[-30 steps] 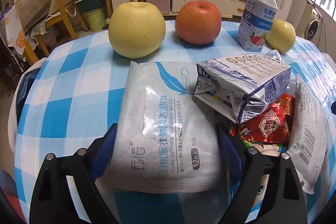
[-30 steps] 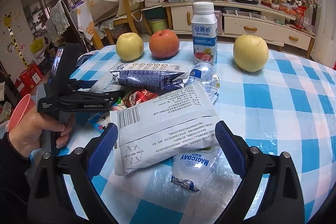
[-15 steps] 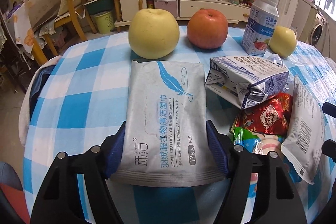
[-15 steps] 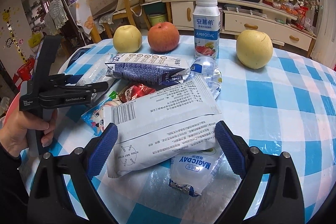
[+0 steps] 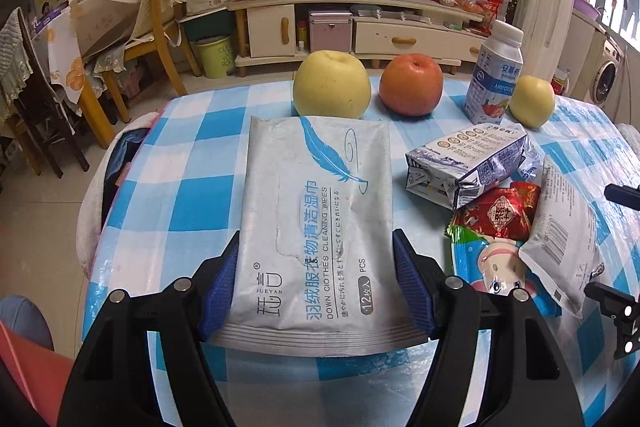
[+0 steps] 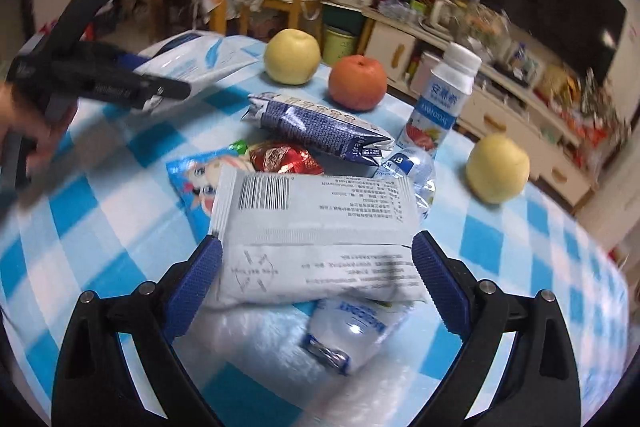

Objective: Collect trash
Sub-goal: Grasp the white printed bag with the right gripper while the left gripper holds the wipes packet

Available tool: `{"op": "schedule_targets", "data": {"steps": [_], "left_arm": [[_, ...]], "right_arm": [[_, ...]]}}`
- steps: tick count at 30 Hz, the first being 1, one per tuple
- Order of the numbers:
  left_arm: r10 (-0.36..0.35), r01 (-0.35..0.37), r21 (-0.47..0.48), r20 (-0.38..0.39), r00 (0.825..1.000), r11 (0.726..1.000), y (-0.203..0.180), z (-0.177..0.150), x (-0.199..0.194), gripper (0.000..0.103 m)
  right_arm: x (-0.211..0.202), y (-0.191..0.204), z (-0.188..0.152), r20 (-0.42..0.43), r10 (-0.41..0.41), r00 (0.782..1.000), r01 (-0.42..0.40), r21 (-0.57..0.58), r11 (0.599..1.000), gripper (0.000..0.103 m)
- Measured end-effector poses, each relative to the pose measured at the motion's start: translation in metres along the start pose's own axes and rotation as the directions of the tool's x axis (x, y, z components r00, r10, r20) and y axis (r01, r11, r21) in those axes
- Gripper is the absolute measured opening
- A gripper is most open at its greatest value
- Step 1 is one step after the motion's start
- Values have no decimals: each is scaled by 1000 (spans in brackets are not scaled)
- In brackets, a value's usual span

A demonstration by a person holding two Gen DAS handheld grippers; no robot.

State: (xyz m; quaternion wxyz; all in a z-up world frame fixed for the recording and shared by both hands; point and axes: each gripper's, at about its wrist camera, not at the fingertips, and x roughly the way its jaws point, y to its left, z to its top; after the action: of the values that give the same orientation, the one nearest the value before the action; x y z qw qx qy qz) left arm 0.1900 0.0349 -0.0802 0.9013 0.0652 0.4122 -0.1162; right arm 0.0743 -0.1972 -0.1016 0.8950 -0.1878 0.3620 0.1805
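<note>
Between blue pads, feather-printed wipes pack (image 5: 316,223)

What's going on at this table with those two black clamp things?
A person is clearing trash off the checked table with a hand-held gripper in each hand. The left gripper is shut on a wet-wipes pack, its blue fingers pressed against both edges. The right gripper frames a white barcode packet on the wrapper pile. The apples and the yogurt bottle stand untouched.
</note>
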Motion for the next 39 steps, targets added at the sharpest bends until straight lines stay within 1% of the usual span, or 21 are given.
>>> {"op": "schedule_targets", "data": {"steps": [2,4,6,10,12,17,19,20,22,23,24,25,27,28,30,31,32,33,34,36,39], "left_arm": [[0,0,7,-1,1000,1000,-1,-1,0,71],[-4,4,7,0,1000,1000,0,0,0,71],[-8,8,3,3,1000,1000,0,1,-1,71],[-11,11,3,-2,1000,1000,1,1,0,71],[-11,11,4,-6,1000,1000,2,-1,1,71],[-8,8,-1,-8,1000,1000,5,-2,1,71],[-7,7,-6,-7,1000,1000,7,-1,1,71],[-6,6,-7,-8,1000,1000,7,-1,1,71],[-7,7,-8,-10,1000,1000,7,-2,2,71],[-7,7,-8,-8,1000,1000,8,-2,1,71],[-7,7,-9,-8,1000,1000,8,-2,1,71],[-8,8,-8,-8,1000,1000,8,-2,1,71],[-8,8,-8,-8,1000,1000,8,-2,2,71],[-9,9,-10,-7,1000,1000,9,-2,2,71],[-9,9,-11,-7,1000,1000,9,-2,3,71],[-9,9,-11,-7,1000,1000,9,-2,3,71],[-8,8,-13,-8,1000,1000,10,-2,3,71],[-8,8,-14,-8,1000,1000,10,-2,3,71],[-9,8,-15,-8,1000,1000,10,-2,3,71],[-9,9,-14,-8,1000,1000,10,-2,3,71],[-9,9,-11,-8,1000,1000,10,-2,4,71]], "right_arm": [[4,4,-7,-28,1,1000,-3,-53,999,96],[7,13,-11,-33,0,999,-4,-111,994,96],[8,25,-11,-22,-28,999,23,-186,982,96],[3,37,-13,8,-31,999,32,-273,961,96],[1,41,-18,16,-51,999,54,-340,939,96],[-3,48,-31,53,-101,993,114,-461,880,96],[-3,54,-36,83,-129,988,154,-512,845,96],[0,59,-38,103,-149,983,181,-546,818,96],[6,66,-40,123,-172,977,212,-593,777,96],[5,65,-38,132,-164,977,211,-595,776,96],[5,62,-34,154,-176,972,233,-594,770,96],[7,59,-31,157,-178,971,237,-598,766,96],[9,48,-24,152,-159,976,218,-589,778,96],[12,41,-21,141,-143,980,199,-580,790,96],[14,23,-12,107,-76,991,121,-537,835,95],[17,18,-9,88,-45,995,84,-518,851,92],[20,10,-4,62,-4,998,34,-491,871,76],[23,5,0,55,1,998,25,-471,882,65],[24,0,3,50,16,999,8,-453,891,63],[21,-10,11,46,60,997,-37,-399,916,55],[13,-23,21,50,113,992,-90,-336,937,49]]}}
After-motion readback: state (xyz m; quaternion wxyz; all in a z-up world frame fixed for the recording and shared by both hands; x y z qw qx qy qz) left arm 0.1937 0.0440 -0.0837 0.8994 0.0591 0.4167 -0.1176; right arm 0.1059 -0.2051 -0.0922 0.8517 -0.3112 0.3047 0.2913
